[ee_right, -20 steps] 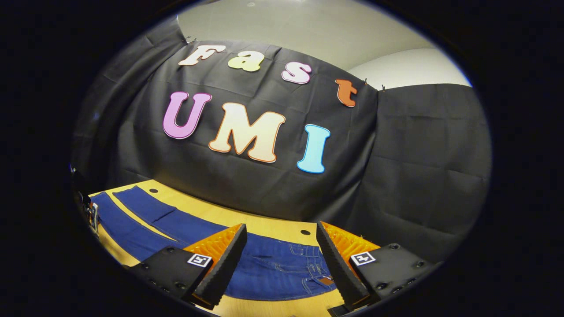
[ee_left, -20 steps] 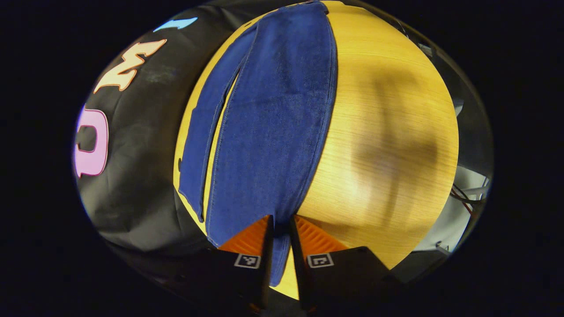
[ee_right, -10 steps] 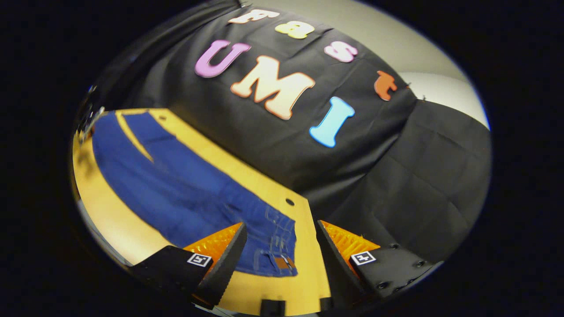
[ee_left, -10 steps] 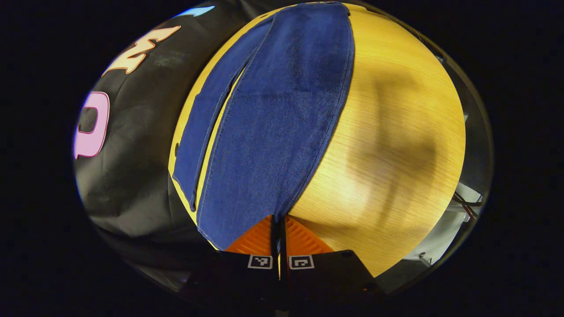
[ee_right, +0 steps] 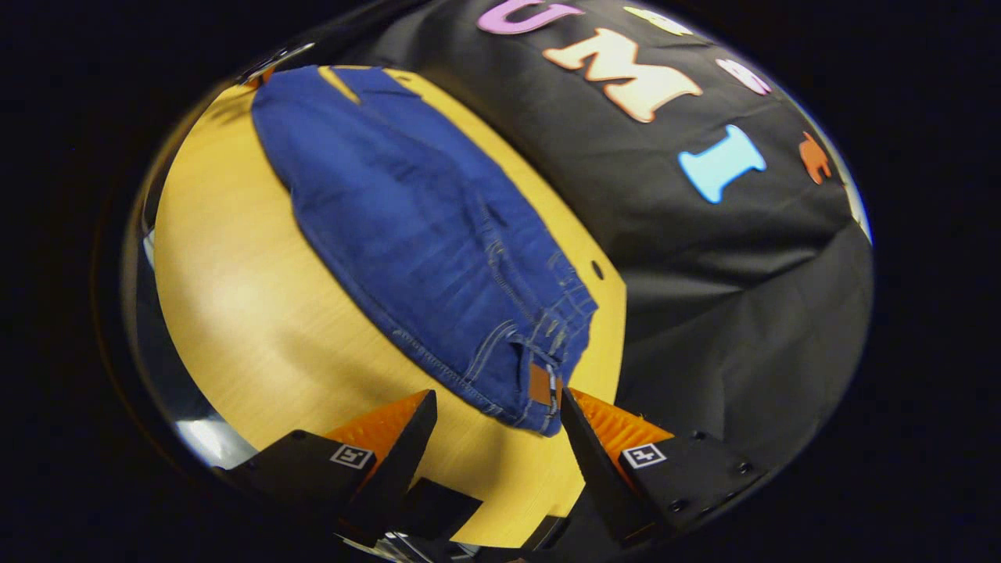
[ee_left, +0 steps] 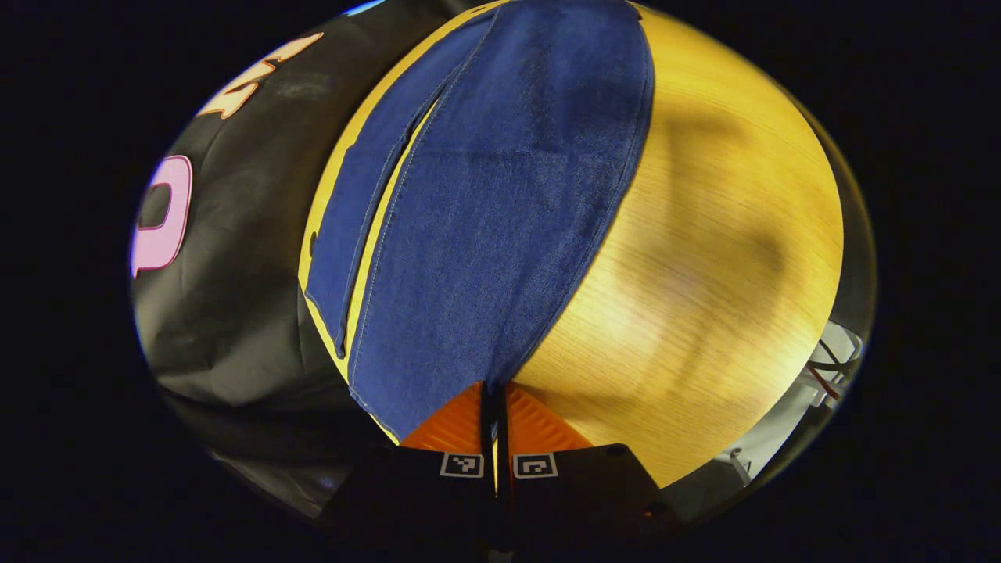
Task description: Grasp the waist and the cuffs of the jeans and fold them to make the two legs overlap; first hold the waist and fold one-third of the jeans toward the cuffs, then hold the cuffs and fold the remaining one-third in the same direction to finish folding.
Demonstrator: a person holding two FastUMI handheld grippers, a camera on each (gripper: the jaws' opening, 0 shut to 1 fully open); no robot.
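You've got one pair of dark blue denim jeans [ee_right: 422, 227] lying flat on the yellow wood-grain table [ee_right: 258, 336], running lengthwise w/ the two legs side by side and a thin strip of tabletop showing between them [ee_left: 383, 227].

Your left gripper [ee_left: 494, 391] is clenched: both fingers are pressed together w/ the cuff corner of the nearer, wider leg [ee_left: 493, 234] pinched between them, right at the leg's near edge. The 2nd leg [ee_left: 348, 211] sits just beside it, on the side toward the black cloth wall [ee_left: 235, 258]; its cuff is untouched.

Your right gripper [ee_right: 496, 403] is spread wide, nothing between its fingers. It hangs at the waist end of the jeans, w/ the waistband corner and its one brown patch [ee_right: 541, 385] just ahead of the gap, near the right-hand finger [ee_right: 583, 438] (whether they touch, can't tell). Belt loops and stitched seams show along the waist [ee_right: 547, 328]. One small dark hole in the table [ee_right: 597, 270] sits beside the waist, toward the wall.
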